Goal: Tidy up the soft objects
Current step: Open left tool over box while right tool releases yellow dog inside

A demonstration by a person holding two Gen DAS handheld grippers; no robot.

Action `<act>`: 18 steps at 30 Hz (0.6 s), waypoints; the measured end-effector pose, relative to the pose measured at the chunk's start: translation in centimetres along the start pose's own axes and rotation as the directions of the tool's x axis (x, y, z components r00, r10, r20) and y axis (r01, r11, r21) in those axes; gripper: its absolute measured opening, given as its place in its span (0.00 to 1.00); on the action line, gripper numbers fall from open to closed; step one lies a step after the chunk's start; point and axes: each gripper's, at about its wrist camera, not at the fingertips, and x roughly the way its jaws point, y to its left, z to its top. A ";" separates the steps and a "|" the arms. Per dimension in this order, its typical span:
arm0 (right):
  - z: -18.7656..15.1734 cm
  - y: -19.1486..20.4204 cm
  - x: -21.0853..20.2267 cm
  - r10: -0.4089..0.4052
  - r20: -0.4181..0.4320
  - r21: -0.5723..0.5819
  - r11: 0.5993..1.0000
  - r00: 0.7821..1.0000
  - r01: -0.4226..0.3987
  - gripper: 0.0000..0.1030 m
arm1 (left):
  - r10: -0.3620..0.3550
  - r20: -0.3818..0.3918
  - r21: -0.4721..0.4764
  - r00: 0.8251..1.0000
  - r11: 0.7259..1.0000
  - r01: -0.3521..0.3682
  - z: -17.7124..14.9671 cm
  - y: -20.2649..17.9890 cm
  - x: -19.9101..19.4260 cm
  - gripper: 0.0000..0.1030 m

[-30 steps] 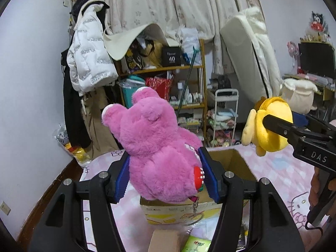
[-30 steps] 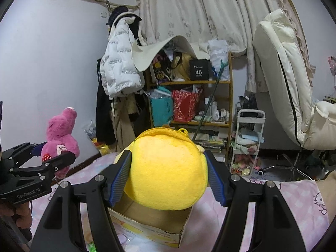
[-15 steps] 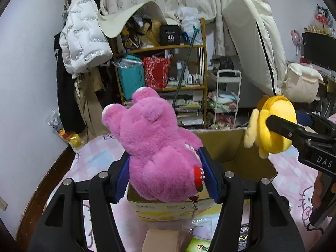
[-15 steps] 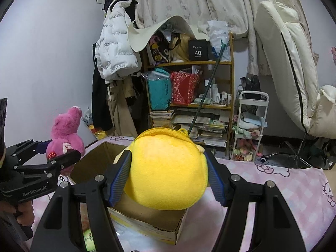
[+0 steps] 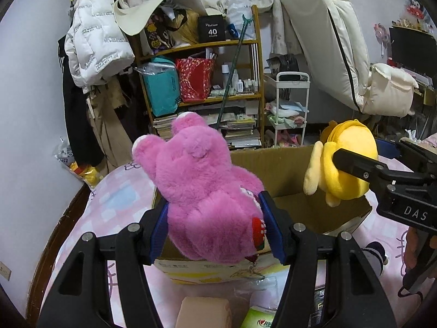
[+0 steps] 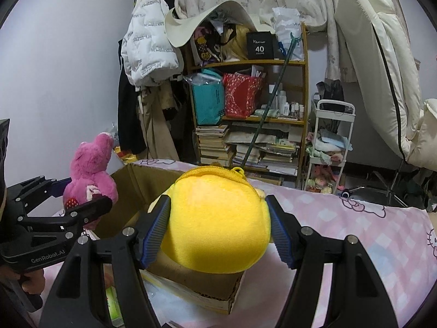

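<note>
My left gripper (image 5: 215, 227) is shut on a pink plush bear (image 5: 202, 196) and holds it over the near left edge of an open cardboard box (image 5: 278, 164). My right gripper (image 6: 218, 229) is shut on a round yellow plush (image 6: 218, 218) and holds it over the box's right side (image 6: 131, 191). The yellow plush also shows in the left wrist view (image 5: 347, 158), and the pink bear in the right wrist view (image 6: 90, 175). The box sits on a pink checked bed sheet (image 6: 341, 227).
A tan block (image 5: 203, 311), a green packet (image 5: 259, 319) and a dark sock (image 5: 377, 251) lie on the sheet in front of the box. A cluttered wooden shelf (image 5: 207, 82), a white trolley (image 5: 289, 109) and hanging coats (image 5: 95, 43) stand beyond the bed.
Both grippers have tilted down and come lower toward the box with their plush toys; the box opening now shows more fully beneath them.
</note>
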 end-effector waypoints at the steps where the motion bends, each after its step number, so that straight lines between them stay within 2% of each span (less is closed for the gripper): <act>1: -0.1 0.1 0.1 -0.001 -0.004 -0.001 1.000 1.000 0.001 0.71 | 0.002 -0.015 0.001 1.000 1.000 -0.002 -0.1 0.0 0.2 0.60; 8: -0.2 0.1 0.2 -0.012 -0.025 -0.007 1.000 1.000 0.012 0.73 | -0.001 -0.027 0.007 1.000 1.000 0.001 -0.3 -0.2 0.2 0.61; 12: -0.2 0.1 0.1 -0.010 -0.026 0.002 1.000 1.000 0.010 0.74 | 0.009 -0.037 0.007 0.999 1.000 -0.009 -0.2 -0.3 -0.1 0.68; 15: -0.2 -0.2 0.0 0.005 -0.024 0.027 1.000 1.000 -0.005 0.76 | 0.024 -0.038 0.012 0.999 1.000 -0.023 -0.1 -0.3 -0.3 0.78; 18: -0.1 -0.3 -0.3 0.007 -0.027 0.042 0.999 1.000 -0.006 0.77 | 0.026 -0.044 0.000 0.999 1.000 -0.026 -0.2 -0.2 -0.7 0.79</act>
